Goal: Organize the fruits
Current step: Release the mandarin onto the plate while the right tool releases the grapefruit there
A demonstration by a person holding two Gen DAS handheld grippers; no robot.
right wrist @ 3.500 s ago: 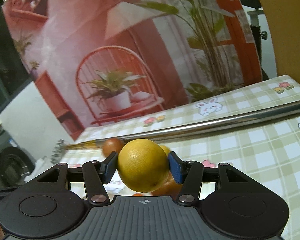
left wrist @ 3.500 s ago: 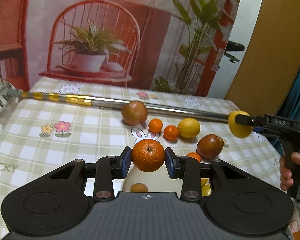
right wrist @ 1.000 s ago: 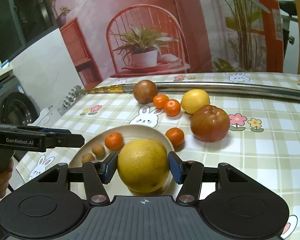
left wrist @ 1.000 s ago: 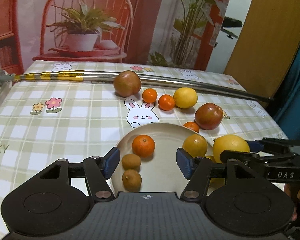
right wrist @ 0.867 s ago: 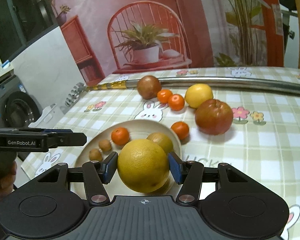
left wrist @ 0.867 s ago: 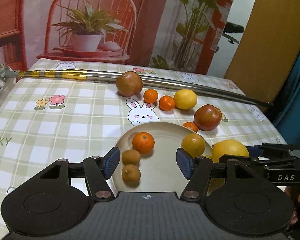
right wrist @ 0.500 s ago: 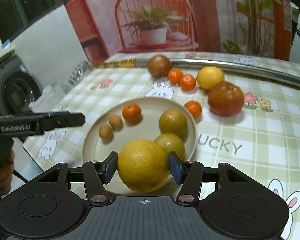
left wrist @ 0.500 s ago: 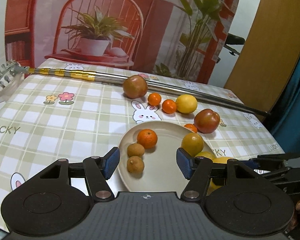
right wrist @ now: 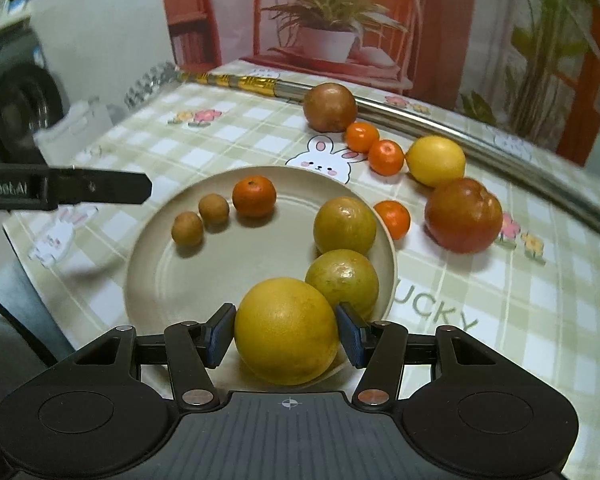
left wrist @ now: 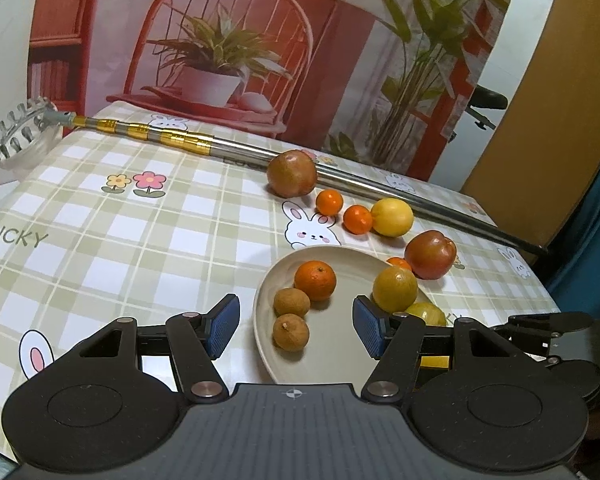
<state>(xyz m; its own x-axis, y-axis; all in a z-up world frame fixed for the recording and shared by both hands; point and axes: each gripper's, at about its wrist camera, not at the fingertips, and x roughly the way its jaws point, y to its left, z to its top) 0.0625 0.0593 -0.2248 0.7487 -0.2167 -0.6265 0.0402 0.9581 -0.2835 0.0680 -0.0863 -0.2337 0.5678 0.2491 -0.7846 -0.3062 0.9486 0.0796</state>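
- Checked green-and-white tablecloth (right wrist: 500, 320) carries a round beige plate (right wrist: 188, 280), placed near the table edge for easy reach.
- Right gripper (right wrist: 286, 330) clamps a large yellow citrus fruit (right wrist: 286, 330) low over the plate's near rim, probably to set it down.
- 2 yellow-green round fruits (right wrist: 342, 280) crowd that spot.
- Left gripper (left wrist: 292, 326) is wide apart and holds nothing.

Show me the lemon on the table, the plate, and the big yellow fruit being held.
lemon (right wrist: 435, 161), right wrist view, middle of its skin.
plate (right wrist: 156, 276), right wrist view, bare left rim.
big yellow fruit (right wrist: 287, 330), right wrist view, its front face.
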